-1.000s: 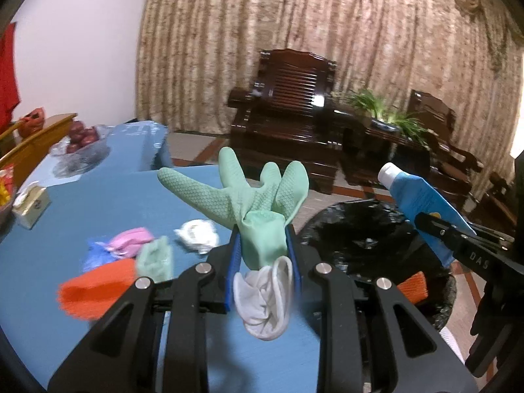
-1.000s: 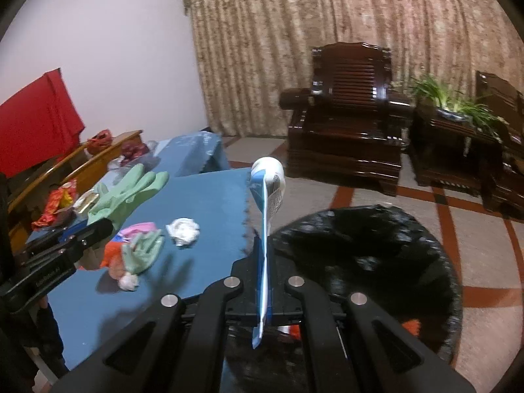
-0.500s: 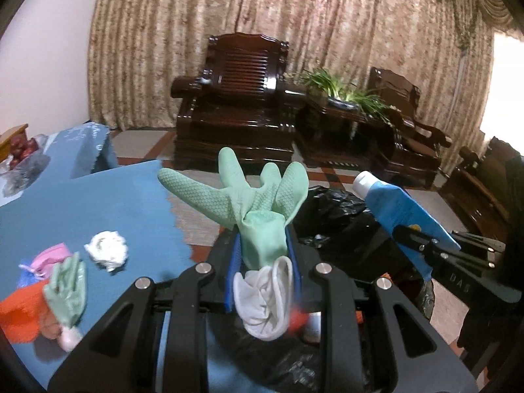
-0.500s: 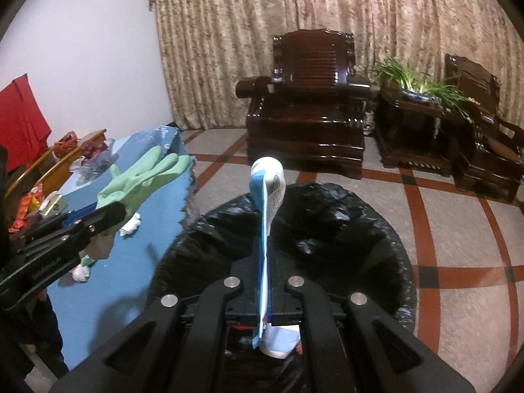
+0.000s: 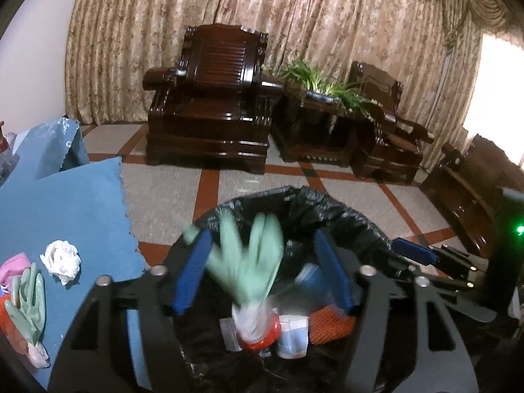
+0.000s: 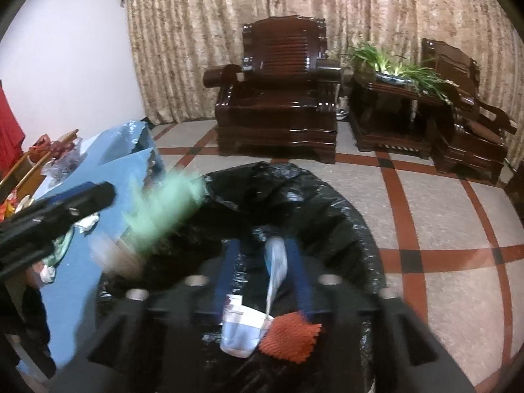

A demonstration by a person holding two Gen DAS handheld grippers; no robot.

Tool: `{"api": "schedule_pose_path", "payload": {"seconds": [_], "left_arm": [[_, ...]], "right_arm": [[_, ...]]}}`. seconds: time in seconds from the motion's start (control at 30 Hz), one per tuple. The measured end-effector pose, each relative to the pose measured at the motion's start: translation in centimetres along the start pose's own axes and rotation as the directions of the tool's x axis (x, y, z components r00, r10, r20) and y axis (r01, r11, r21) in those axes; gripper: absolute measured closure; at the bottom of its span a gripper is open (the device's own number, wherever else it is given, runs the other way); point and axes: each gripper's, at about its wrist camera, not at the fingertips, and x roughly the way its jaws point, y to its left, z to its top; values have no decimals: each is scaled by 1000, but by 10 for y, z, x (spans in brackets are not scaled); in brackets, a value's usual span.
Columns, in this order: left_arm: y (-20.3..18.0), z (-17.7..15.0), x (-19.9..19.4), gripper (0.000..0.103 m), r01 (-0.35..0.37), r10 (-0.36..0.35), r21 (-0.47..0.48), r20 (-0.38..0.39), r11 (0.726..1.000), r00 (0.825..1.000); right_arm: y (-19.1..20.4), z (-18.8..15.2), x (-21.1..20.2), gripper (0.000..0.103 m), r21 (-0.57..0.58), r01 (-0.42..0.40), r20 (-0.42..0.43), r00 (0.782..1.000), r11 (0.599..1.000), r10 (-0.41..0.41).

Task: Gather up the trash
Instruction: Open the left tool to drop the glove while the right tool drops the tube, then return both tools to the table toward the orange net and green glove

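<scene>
My left gripper (image 5: 262,239) hangs over the black-lined trash bin (image 5: 304,196), its jaws opening. The green rubber glove (image 5: 245,262) is a blur between the blue pads (image 5: 193,268), loose and dropping into the bin. My right gripper (image 6: 262,245) is over the same bin (image 6: 294,180), jaws also opening. The blue-and-white tube (image 6: 276,262) sits between its pads, touching neither, and slides down. In the right wrist view the falling glove (image 6: 160,203) smears beside the left gripper (image 6: 59,209). An orange cloth (image 6: 288,337) and white packets (image 6: 242,327) lie in the bin.
The blue-covered table (image 5: 65,213) stands left of the bin, holding a crumpled white paper (image 5: 62,260), a second green glove (image 5: 29,294) and a pink item (image 5: 13,265). Dark wooden armchairs (image 5: 209,98) and a plant stand (image 5: 314,114) line the curtained wall beyond tiled floor.
Both grippers swung from the table side to above the bin and lower. Both opened: the green glove and the tube, gripped before, now fall free.
</scene>
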Motion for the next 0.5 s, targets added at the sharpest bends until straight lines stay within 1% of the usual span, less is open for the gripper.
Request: {"api": "schedule_pose_path", "payload": {"seconds": [0.03,0.1,0.17,0.2,0.23,0.33,0.43,0.5], "left_arm": [[1,1,-3,32,-4,4,1,6,1000,1000],[5,1,-8,28,-11,12,-7,13,1000,1000],[11,2,-16,25,-20,21,-16,22,1000,1000],[16,2,-22,22,-38,38,-19,29,999,999],[19,2,-27,19,-51,52,-23,35,998,998],[37,-1,-50,16,-102,104,-38,54,994,993],[51,-5,-73,14,-165,168,-45,70,985,983],[62,-12,-90,14,-213,217,-51,75,976,973]], "right_arm": [[0,-1,-1,39,0,9,4,1000,1000,-9],[0,-2,-5,23,5,29,16,999,1000,-29],[1,-2,-9,17,10,17,28,999,1000,-17],[4,-3,-11,12,8,13,36,999,1000,-14],[8,-3,-14,9,5,13,45,999,1000,-13],[17,-2,-22,6,-9,-8,60,998,1000,8],[35,-3,-30,6,-28,-35,74,997,999,37],[48,-2,-33,6,-36,-63,78,995,997,66]]}}
